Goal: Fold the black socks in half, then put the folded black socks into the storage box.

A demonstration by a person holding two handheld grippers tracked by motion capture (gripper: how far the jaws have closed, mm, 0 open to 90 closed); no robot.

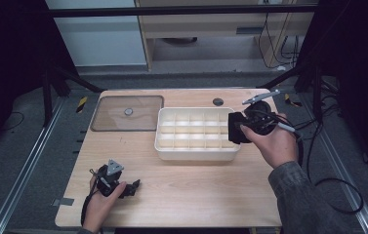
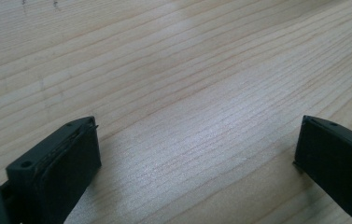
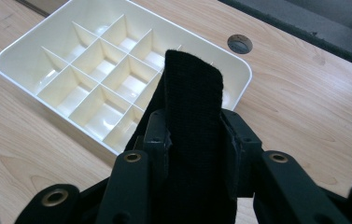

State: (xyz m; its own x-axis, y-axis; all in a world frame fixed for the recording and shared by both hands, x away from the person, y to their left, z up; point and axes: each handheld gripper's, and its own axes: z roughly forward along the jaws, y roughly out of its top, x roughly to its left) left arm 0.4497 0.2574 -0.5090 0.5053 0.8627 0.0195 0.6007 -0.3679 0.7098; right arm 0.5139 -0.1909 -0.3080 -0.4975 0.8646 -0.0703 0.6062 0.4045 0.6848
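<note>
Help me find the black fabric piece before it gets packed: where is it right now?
The black fabric piece is clamped in the right gripper, held over the right end of the white divided tray, as the high view shows.

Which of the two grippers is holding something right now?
The right gripper: its fingers clamp a black folded fabric piece over the white divided plastic tray. The left gripper is open above bare wooden table.

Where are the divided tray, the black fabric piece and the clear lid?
divided tray [image 1: 196, 155], high view, near rim.
black fabric piece [image 3: 193, 88], right gripper view, upper flat face.
clear lid [image 1: 118, 119], high view, bare pane left of its knob.
</note>
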